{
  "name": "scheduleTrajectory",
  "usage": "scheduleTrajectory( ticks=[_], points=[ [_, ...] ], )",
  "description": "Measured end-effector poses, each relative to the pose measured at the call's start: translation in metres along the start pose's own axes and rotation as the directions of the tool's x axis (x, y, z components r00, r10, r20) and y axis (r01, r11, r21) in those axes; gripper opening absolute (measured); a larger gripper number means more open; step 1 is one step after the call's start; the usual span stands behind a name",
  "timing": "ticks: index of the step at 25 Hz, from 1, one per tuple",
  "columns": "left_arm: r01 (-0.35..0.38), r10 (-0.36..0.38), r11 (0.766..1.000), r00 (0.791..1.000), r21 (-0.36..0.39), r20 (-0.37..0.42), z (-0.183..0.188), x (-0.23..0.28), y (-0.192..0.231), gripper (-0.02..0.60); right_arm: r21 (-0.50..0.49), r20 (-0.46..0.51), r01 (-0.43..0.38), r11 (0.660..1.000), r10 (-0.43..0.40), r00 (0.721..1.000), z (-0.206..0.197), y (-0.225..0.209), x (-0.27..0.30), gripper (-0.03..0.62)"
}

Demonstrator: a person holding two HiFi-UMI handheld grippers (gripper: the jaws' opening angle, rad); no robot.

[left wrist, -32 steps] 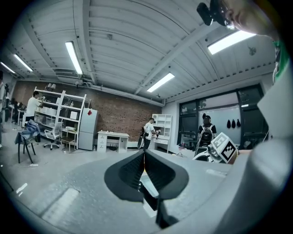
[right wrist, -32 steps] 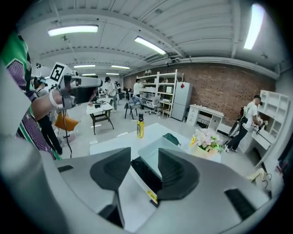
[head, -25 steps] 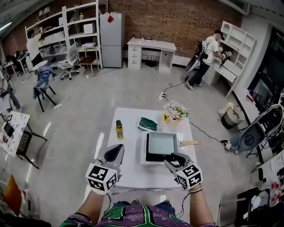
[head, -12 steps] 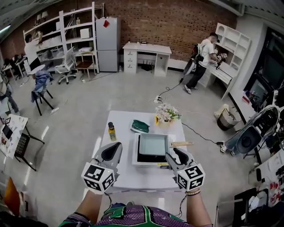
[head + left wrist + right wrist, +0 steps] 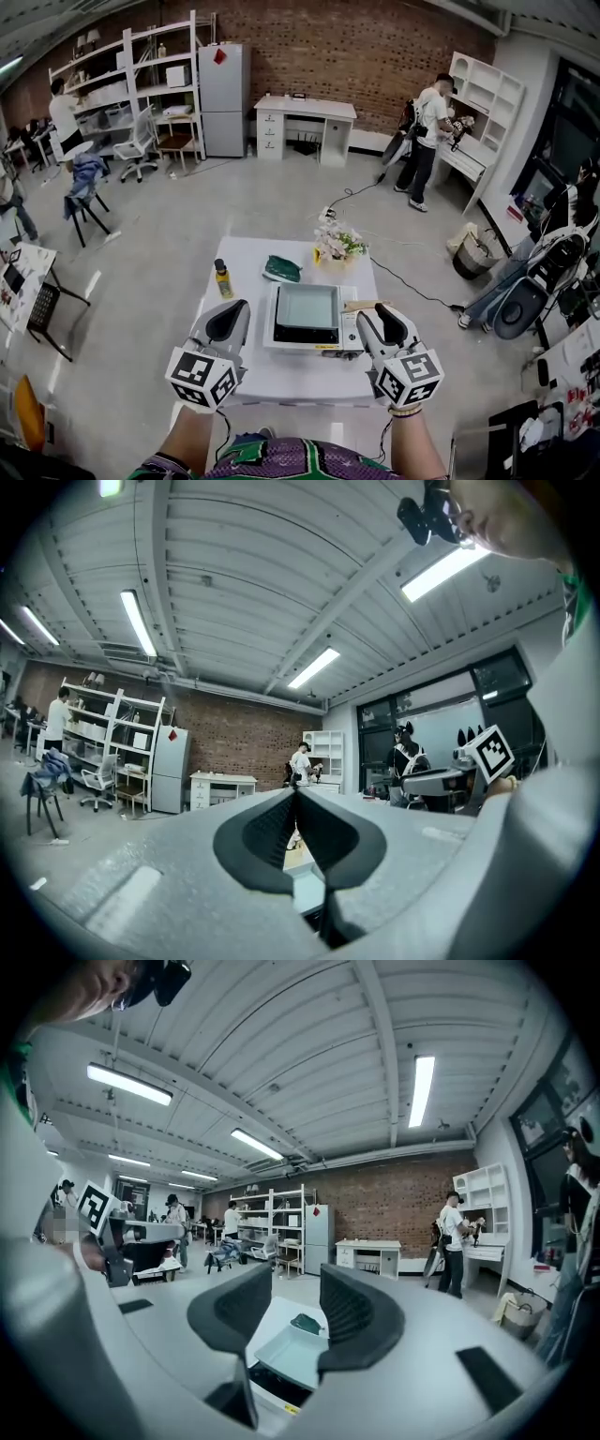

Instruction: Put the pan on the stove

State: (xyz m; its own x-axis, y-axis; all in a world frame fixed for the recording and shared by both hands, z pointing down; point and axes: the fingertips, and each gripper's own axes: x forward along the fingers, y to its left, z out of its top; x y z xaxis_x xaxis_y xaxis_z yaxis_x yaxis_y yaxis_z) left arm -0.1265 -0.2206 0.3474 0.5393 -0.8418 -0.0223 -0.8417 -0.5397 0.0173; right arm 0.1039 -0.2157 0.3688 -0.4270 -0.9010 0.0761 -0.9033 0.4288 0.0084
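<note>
Head view: the right tongs (image 5: 383, 317), closing on nothing, covered the handle end of the pan (image 5: 307, 306); left tongs (image 5: 229, 317) sat pressed together, empty

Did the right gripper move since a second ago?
Yes. The right gripper, jaws closing on nothing, slid off the stove's front corner, out toward the pan handle.

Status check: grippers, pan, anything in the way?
Left gripper shut, empty. Right gripper closing, nothing between jaws. Pan sits on stove. Nothing blocking.
</note>
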Motion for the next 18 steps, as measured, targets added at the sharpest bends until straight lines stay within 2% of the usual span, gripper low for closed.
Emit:
scheduleTrajectory(
  ticks=[5, 11, 18],
  points=[
    [-0.014, 0.014, 1.0, 1.0, 0.003, 0.009, 0.008, 0.0, -0.011, 0.018, -0.004, 0.038, 0.035, 0.999, -0.035, 0.999, 0.013, -0.006, -0.013, 0.155],
    [-0.037, 0.037, 0.999, 0.999, 0.016, 0.016, 0.007, -0.002, -0.016, 0.018, 0.004, 0.041, 0.041, 0.999, -0.041, 0.998, 0.009, -0.011, -0.017, 0.137],
    [-0.041, 0.04, 0.999, 0.999, 0.021, 0.024, 0.006, -0.003, -0.02, 0.018, 0.011, 0.059, 0.061, 0.998, -0.062, 0.996, 0.011, -0.016, -0.022, 0.092]
  ],
)
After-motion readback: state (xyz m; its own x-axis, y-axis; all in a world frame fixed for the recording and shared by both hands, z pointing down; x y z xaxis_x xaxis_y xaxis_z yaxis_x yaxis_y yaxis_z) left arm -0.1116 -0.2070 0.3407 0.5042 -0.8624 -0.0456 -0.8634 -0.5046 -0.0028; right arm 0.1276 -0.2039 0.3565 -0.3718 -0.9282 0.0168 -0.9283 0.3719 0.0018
